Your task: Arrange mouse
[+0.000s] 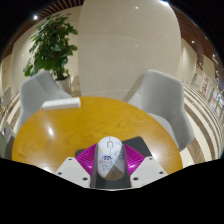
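Note:
A white mouse (pixel 108 157) with a small blue logo and a grey scroll wheel sits between my gripper's (pixel 108 152) two fingers, nose pointing away from me. The magenta pads (pixel 86 158) press against it on both sides, so the gripper is shut on the mouse. A dark mouse mat (pixel 137 148) lies on the round wooden table (pixel 60 135), just under and to the right of the mouse. I cannot tell whether the mouse rests on the mat or is held just above it.
Two pale chairs stand at the table's far side, one at the left (pixel 42 93) and one at the right (pixel 160 95). A potted plant (pixel 52 45) and a wide white column (pixel 118 45) stand beyond them.

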`<state>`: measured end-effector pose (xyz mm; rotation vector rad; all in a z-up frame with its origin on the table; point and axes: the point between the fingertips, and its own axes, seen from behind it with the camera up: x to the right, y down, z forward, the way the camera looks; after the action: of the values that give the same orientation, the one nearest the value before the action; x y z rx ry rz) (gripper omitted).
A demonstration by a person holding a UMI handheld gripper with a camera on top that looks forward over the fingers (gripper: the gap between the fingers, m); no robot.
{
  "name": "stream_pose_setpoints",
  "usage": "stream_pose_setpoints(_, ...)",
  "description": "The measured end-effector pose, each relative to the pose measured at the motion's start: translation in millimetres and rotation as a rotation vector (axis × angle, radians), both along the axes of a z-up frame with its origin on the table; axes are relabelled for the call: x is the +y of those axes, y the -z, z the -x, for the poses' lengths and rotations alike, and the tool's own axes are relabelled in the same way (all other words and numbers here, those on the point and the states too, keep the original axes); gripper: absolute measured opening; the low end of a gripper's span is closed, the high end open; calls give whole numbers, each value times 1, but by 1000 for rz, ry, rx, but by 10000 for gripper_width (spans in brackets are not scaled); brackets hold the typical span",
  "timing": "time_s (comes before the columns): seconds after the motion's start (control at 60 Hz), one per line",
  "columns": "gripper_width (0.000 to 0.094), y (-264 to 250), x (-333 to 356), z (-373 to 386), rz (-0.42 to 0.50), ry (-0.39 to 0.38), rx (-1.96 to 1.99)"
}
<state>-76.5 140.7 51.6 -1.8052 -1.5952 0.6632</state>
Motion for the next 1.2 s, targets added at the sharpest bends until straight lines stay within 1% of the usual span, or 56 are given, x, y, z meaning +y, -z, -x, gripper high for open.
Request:
stream_pose_setpoints(0.083, 405, 36, 15, -15, 9, -17, -43)
stream_pose_setpoints(0.1, 404, 45, 17, -28, 13, -15, -49)
stream_pose_setpoints(0.2, 410, 65, 26, -34, 19, -24, -66)
stream_pose_setpoints(0.217, 416, 67, 25, -40, 23, -25, -70)
stream_pose_setpoints(0.25, 464, 73, 23, -44, 37, -27, -82)
stream_pose_setpoints(0.267, 463, 73, 22, -44, 42, -30, -81)
stream_pose_setpoints(0.3, 515, 72, 22, -44, 47, -36, -75)
stream_pose_setpoints(0.317, 594, 72, 22, -45, 47, -36, -79)
stream_pose_setpoints(0.4, 881, 61, 33, -48, 17, -6, -77)
stream_pose_setpoints(0.417, 849, 57, 34, -49, 13, -6, -73)
stream_pose_setpoints(0.433, 846, 52, 34, -51, 10, -6, -70)
stream_pose_setpoints(0.467, 864, 41, 31, -55, 11, -8, -64)
stream_pose_setpoints(0.533, 862, 13, 21, -62, 26, -18, -51)
stream_pose_setpoints(0.667, 860, -48, -15, -122, 44, -50, -44)
stream_pose_setpoints(0.767, 859, -81, -51, -171, 76, -78, -53)
stream_pose_setpoints(0.933, 853, -102, -93, -252, 91, -114, -81)
stream_pose_setpoints(1.067, 852, -104, -113, -295, 73, -148, -88)
stream_pose_setpoints(1.2, 854, -100, -121, -318, 57, -165, -98)
